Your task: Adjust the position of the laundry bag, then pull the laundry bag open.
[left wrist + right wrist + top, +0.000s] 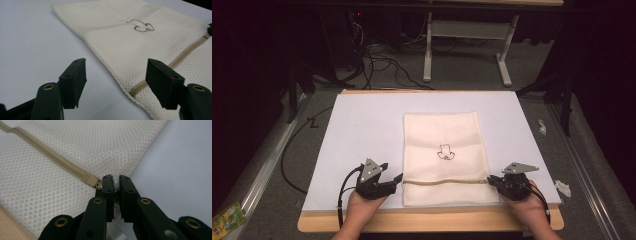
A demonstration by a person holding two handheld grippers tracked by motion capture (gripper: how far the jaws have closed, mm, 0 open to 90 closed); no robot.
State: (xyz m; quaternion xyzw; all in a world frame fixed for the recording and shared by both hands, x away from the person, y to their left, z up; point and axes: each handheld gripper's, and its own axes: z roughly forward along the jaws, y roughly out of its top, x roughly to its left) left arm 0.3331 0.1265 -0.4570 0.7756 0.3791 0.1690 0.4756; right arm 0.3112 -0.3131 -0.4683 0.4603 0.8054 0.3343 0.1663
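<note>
A cream mesh laundry bag lies flat on the white sheet, with a small dark emblem in its middle and a tan zipper across its near end. My left gripper stands open at the bag's left edge, level with the zipper's end, jaws apart on either side of that edge. My right gripper is shut on the bag's right edge, just beside the zipper pull.
The white sheet covers a wooden table whose front edge shows bare near the person's hands. Grey floor, cables and a white stand's legs lie beyond the far edge. Scraps of white paper lie right of the table.
</note>
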